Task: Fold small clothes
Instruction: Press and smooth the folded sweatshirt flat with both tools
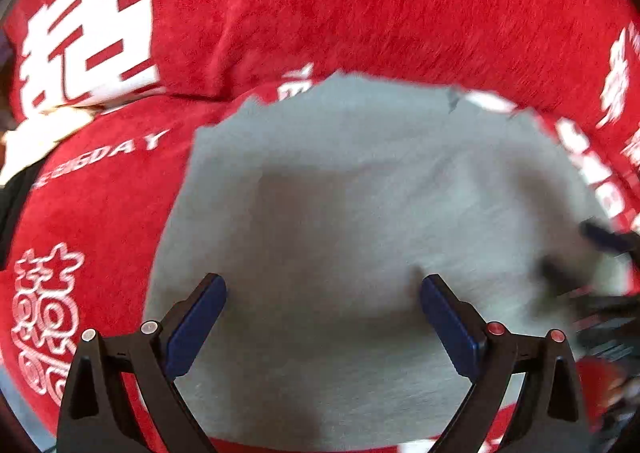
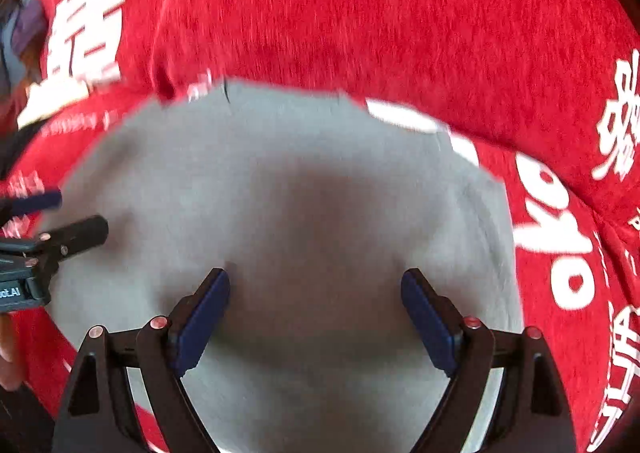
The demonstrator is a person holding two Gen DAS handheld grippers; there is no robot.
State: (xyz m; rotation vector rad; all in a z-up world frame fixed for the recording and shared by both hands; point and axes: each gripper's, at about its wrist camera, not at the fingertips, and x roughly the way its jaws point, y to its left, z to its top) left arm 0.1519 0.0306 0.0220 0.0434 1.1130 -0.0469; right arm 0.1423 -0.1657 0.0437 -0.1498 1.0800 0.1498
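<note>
A grey garment point(image 1: 360, 213) lay flat on a red plush cover point(image 1: 380, 5) printed with white characters and lettering; whatever carried the cover was hidden. Left hand-held gripper point(image 1: 323, 317) hung over the garment's near half, jaws spread wide, nothing between the blue pads point(image 1: 196, 329), no cloth pinched. Right hand-held gripper point(image 2: 316, 313) did the same over its side of the garment point(image 2: 280, 181), jaws wide and empty, pads clear of the fabric (shadow of the tool fell on the cloth between them).

Each tool showed in the other's view: the right one at the left camera's right edge point(image 1: 600, 249), blurred; the left one at the right camera's left edge point(image 2: 60, 229), just over the garment's side.

Far garment edge ran ragged against the red cover, a raised fold of cover close behind it. White lettering bordered the garment's right edge. Something pale sat at far left point(image 1: 44, 133), unclear. Red cover point(image 2: 400, 13) stayed open beyond the fold.
</note>
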